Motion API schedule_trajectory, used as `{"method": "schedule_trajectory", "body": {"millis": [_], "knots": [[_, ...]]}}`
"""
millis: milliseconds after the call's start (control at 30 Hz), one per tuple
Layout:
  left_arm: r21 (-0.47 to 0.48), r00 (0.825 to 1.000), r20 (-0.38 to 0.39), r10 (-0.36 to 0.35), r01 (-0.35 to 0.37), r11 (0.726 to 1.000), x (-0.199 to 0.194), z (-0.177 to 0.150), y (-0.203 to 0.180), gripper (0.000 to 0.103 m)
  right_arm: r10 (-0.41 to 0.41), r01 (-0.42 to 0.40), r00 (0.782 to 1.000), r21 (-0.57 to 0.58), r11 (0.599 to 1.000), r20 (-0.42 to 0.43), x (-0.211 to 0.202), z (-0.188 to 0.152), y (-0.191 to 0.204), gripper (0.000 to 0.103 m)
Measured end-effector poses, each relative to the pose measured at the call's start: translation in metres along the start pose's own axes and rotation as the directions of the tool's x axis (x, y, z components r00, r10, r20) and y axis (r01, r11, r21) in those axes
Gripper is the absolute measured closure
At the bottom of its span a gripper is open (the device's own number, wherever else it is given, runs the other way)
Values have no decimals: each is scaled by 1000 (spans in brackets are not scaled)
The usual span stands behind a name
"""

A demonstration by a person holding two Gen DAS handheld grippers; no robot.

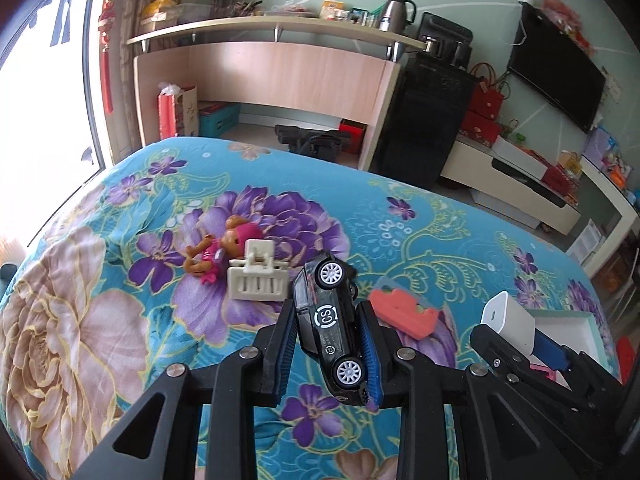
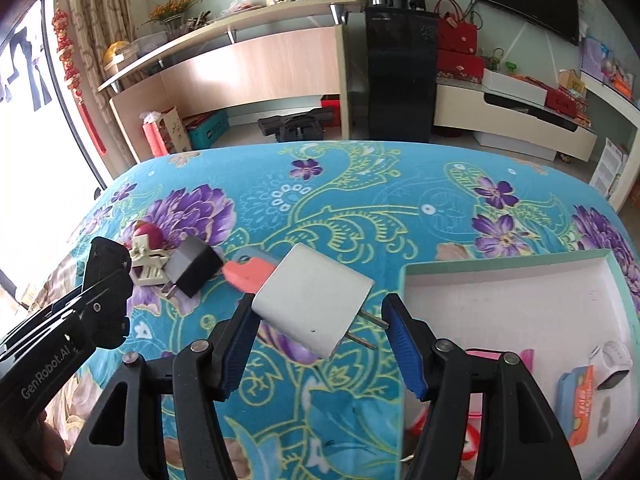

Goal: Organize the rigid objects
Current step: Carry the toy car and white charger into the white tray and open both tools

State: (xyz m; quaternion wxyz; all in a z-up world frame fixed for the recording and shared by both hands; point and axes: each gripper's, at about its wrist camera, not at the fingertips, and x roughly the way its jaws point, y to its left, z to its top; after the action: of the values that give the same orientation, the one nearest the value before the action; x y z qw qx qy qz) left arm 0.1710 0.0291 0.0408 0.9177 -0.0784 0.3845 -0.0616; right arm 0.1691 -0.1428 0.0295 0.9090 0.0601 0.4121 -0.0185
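Covering the bed (image 1: 100, 320) is a floral sheet, facing a wooden desk (image 1: 280, 76). The left gripper (image 1: 328, 340) clamps a black toy car (image 1: 330, 328); the right gripper (image 2: 320, 336) holds a white charger (image 2: 312, 300), contact unclear. The box (image 2: 500, 312) at the right edge is cut off.

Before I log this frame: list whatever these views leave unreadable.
- Pink item in the tray: right wrist view, mostly behind the right tongs.
- Figurine: right wrist view, mostly behind the cream clip.
- Black adapter: left wrist view, unseen, probably behind the toy car.
- Tray: cut off by both views' edges.
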Motion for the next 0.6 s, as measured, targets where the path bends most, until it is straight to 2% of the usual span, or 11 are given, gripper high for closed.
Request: {"method": "schedule_trajectory", "body": {"millis": [200, 367, 600], "knots": [[126, 996, 18, -87, 84, 988, 2, 1, -58, 71, -98, 97, 995, 107, 989, 0, -13, -1, -59, 39], [229, 988, 17, -152, 144, 963, 4, -6, -100, 71, -164, 163, 986, 195, 967, -13, -22, -6, -105, 39], [332, 985, -42, -167, 171, 928, 16, -17, -143, 71, -211, 207, 977, 312, 927, -20, -34, -13, -150, 39]]}}
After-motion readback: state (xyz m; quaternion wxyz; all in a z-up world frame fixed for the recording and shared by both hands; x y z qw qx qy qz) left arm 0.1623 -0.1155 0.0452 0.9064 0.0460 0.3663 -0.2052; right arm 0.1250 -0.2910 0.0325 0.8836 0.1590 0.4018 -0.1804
